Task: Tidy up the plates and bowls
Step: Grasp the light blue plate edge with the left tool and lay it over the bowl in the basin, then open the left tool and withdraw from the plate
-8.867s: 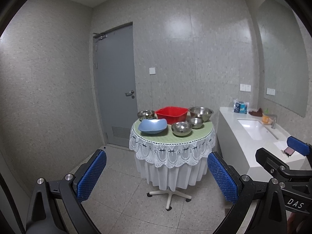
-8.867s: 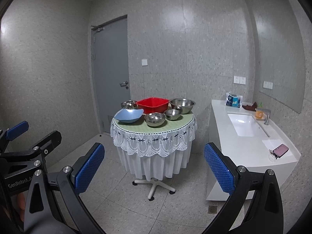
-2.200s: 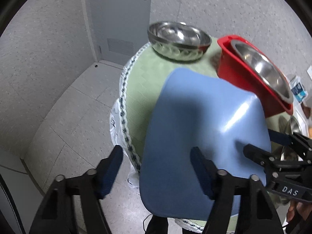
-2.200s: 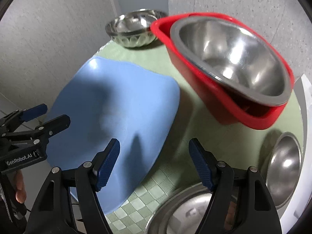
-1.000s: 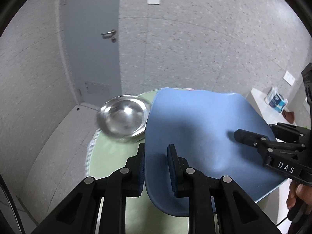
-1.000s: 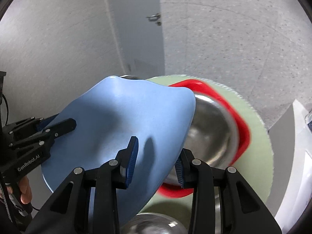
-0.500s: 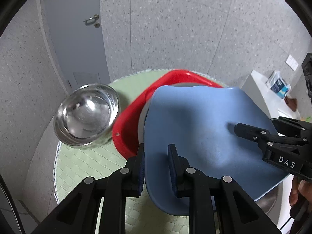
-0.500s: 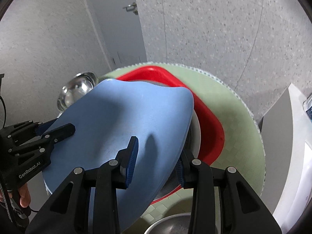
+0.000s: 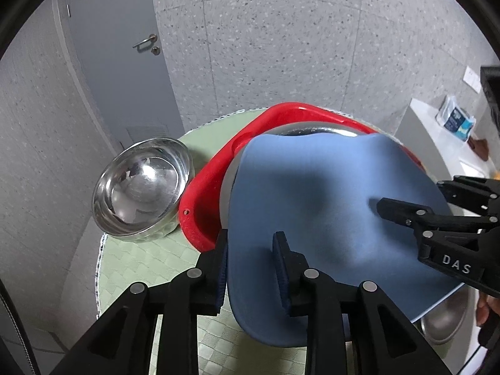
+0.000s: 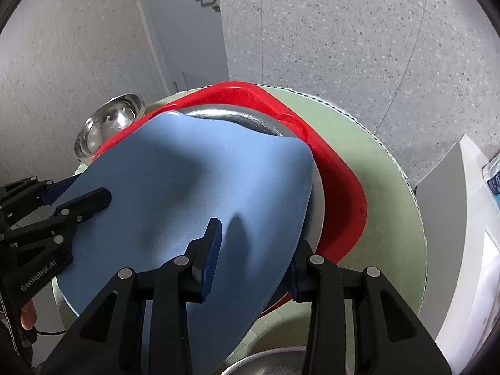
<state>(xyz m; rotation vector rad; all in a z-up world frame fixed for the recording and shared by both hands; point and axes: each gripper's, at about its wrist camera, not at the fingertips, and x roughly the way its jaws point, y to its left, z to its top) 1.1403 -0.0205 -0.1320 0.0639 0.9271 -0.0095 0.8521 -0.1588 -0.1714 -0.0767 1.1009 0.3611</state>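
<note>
- Here the blue plate (image 9: 328, 206) lies tilted over the red plastic basin (image 9: 215, 184), partly covering the large steel bowl (image 9: 315, 129) nested inside that basin; whether the plate already touches the bowl's rim cannot be told.
- Relative to the basin, the left claw (image 9: 250, 262) sits at the plate's near-left edge and the right claw (image 10: 253, 259) at its near-right edge, so the plate spans between them with its long axis running roughly claw to claw, across the basin's mouth.
- The left claw's jaws are opening with the plate's rim between them; one pad appears to rest against the rim's outer side, while the other stands off the upper face.
- The right claw grips the plate's opposite edge, one pad on the upper face, the other tucked under the rim.
- Judging from this, the coming move turns on the plate settling squarely down into the bowl, which lies straight ahead of and below both claws; the right hand carries the remaining hold.
- The plate is matte, smooth, squarish, with soft rounded corners and an upturned, wavy rim; it looks like plastic or melamine.
- Left of the basin, a smaller polished steel bowl (image 9: 142, 187) stands on the desk (image 9: 140, 268), which wears a green checked cloth with a lace fringe.
</note>
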